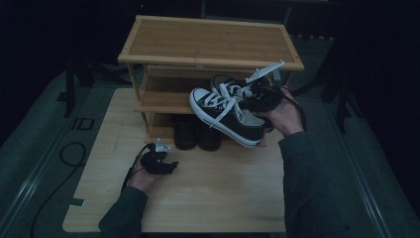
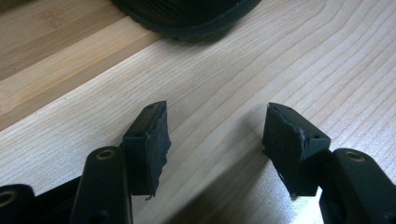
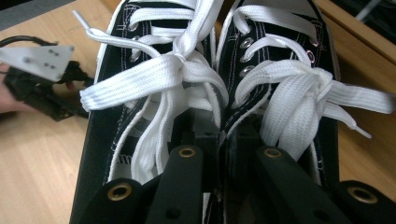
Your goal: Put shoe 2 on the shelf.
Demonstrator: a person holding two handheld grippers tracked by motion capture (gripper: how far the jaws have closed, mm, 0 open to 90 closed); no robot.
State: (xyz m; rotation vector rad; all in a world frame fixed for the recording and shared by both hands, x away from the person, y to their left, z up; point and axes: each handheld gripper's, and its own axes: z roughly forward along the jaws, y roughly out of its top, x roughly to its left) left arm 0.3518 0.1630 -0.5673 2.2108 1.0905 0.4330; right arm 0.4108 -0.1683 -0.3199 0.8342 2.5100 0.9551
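Carrying the pair of sneakers (image 1: 225, 111), pinched by their inner collars in the right hand-held gripper (image 1: 257, 96), toward the shoe rack (image 1: 208, 42) at twelve o'clock; next, likely a level slide onto the middle shelf (image 1: 163, 96); the left hand-held gripper (image 2: 215, 140) rests spread on the tabletop (image 1: 208, 193).

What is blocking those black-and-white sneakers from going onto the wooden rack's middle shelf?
Nothing visible: the black canvas sneakers with white laces, pinched together in the right gripper, hang before the bamboo rack's middle shelf, whose visible part looks bare. Dark shoes sit one level lower.

The letters "ID" stand on the dark floor mat (image 1: 81, 123) beside the table.
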